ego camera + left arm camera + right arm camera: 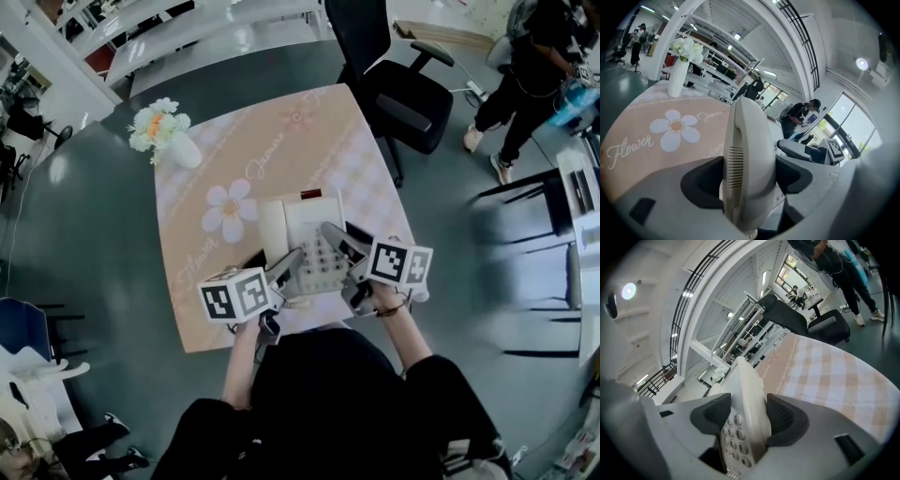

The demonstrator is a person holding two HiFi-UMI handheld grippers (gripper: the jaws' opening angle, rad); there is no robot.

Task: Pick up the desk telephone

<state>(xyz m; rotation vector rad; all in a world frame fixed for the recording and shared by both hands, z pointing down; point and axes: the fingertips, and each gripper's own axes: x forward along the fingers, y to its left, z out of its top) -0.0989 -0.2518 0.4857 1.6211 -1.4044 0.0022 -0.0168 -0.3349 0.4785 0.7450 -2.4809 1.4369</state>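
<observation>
- The left hand-held gripper (pixel 749 174) is clamped on the handset (pixel 749 154), with one pad on each long side.
- The handset lies along the left side of the desk telephone (pixel 302 239).
- The right hand-held gripper (pixel 749 419) is closed across the right edge of the telephone base, with the keypad (pixel 732 430) against one pad.
- Judged purpose of the grip: taking both sides shares the load and keeps the handset seated on the base during a lift.
- The telephone is close to the near edge of the tabletop (pixel 281 141), roughly midway along it.
- The two grippers cover the telephone's near end in the head view, so contact with the cloth cannot be confirmed.
- The flower vase (pixel 173 141) stands at the far left corner, well apart from the telephone.
- An office chair (pixel 398 89) stands beyond the far right corner.
- The room overhead is open, so a straight vertical lift looks unobstructed.
</observation>
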